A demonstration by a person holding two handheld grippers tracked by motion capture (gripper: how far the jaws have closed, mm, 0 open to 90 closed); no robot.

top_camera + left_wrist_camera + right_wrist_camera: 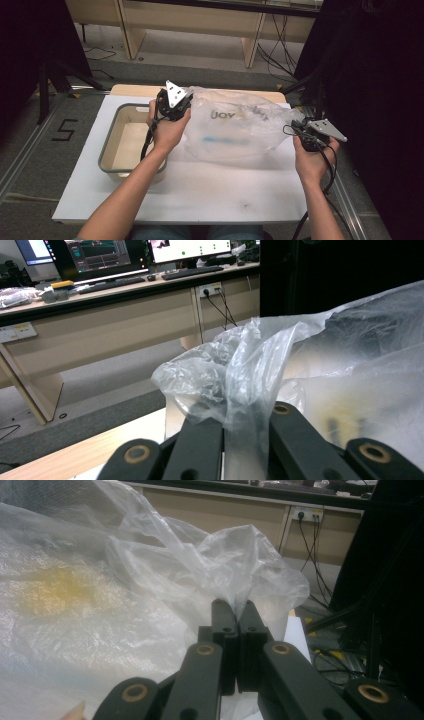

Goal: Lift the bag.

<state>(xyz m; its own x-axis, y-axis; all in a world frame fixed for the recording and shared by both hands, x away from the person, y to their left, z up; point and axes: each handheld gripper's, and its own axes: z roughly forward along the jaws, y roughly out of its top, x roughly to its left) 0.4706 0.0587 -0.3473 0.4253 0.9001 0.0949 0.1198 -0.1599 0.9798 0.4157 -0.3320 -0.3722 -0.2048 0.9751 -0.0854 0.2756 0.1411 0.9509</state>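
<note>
- High view: a clear plastic bag (235, 131) with dark lettering is stretched above the white table (200, 192), held between both hands. The left gripper (176, 106) grips its left end, just beside the far right corner of the grey tub (111, 150). The right gripper (306, 136) grips the bag's right end near the table's right edge. Something blue shows faintly through the film.
- Left gripper view: the black jaws are drawn together on a bunched fold of the plastic bag (240, 375), which rises crumpled between them. The rest of the bag spreads off to the right. Desks with monitors stand behind.
- Right gripper view: the jaws are pinched tight on a gathered corner of the plastic bag (235, 565). The film billows away to the left, with a yellowish patch showing through it.
</note>
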